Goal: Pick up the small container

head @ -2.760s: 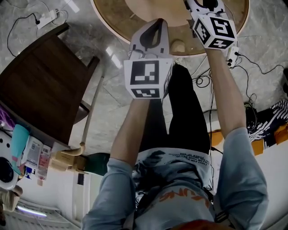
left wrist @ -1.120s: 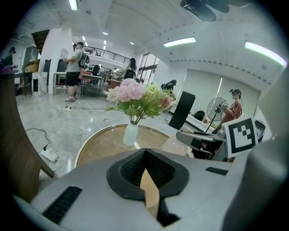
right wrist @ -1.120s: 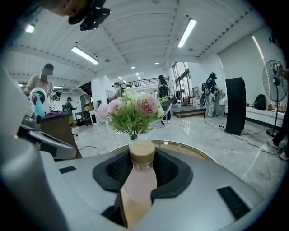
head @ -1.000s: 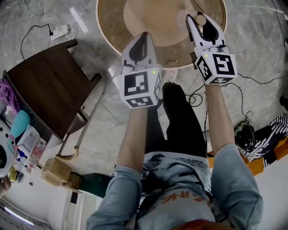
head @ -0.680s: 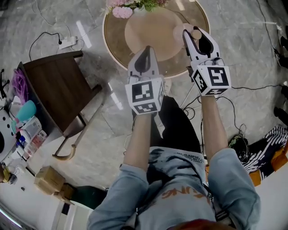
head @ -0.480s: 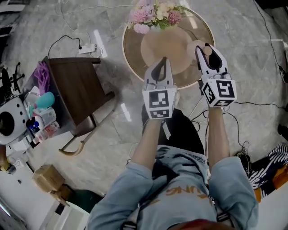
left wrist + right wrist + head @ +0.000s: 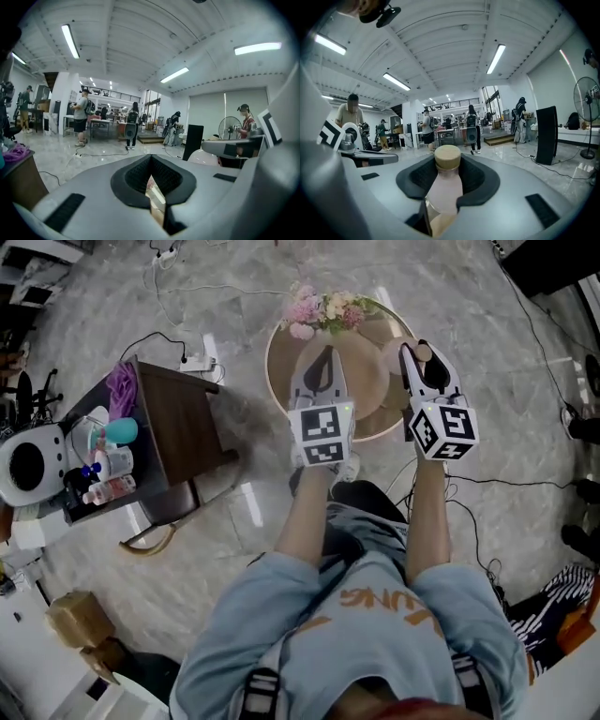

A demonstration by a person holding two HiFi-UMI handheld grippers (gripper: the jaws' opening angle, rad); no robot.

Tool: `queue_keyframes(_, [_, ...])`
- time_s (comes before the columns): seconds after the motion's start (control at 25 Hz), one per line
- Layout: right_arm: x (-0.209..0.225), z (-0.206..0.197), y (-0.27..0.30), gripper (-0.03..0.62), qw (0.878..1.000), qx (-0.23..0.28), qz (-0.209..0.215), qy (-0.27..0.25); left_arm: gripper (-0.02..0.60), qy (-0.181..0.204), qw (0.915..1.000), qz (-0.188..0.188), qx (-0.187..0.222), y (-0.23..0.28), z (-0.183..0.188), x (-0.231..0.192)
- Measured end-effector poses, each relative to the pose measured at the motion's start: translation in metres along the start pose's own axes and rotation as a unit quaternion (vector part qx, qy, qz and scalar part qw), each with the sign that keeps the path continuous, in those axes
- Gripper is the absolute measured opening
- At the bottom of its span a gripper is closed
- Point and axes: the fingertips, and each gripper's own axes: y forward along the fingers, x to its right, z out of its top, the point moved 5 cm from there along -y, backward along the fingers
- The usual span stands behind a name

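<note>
The small container (image 7: 444,183) is a pale pink bottle with a round wooden lid (image 7: 447,157). My right gripper (image 7: 446,174) is shut on its body, and the lid stands out past the fingertips. In the head view the right gripper (image 7: 417,351) holds the container (image 7: 424,353) above the right side of the round table (image 7: 279,381). My left gripper (image 7: 324,352) hovers over the table's middle, its jaws together with nothing in them. The left gripper view shows that gripper (image 7: 151,161) with only a thin slit between its dark pads.
A bunch of pink flowers (image 7: 323,310) stands at the table's far edge, beside a tan round mat (image 7: 364,371). A dark side table (image 7: 183,427) with toiletries (image 7: 103,465) is at left. Cables and a power strip (image 7: 197,363) lie on the floor. People and a fan (image 7: 586,108) stand far off.
The head view has pulled back and up, so the flowers and more floor now show. Both grippers stay over the table. The right one keeps its hold on the container.
</note>
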Motion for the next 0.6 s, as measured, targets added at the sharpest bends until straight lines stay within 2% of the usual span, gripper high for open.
queue_keyframes(0.28, [-0.009, 0.061, -0.027, 0.146, 0.999, 0.033, 0.0, -0.007, 0.023, -0.002, 0.9987, 0.011, 0.05, -0.023, 0.057, -0.005])
queue_keyframes(0.44, [-0.024, 0.076, -0.027, 0.146, 0.998, 0.053, 0.016, -0.027, 0.023, 0.009, 0.9966, 0.006, 0.081, -0.033, 0.079, -0.015])
queue_keyframes(0.6, [-0.031, 0.086, -0.034, 0.146, 0.997, 0.069, 0.031, -0.034, 0.023, 0.026, 0.9947, -0.004, 0.1, -0.043, 0.094, -0.005])
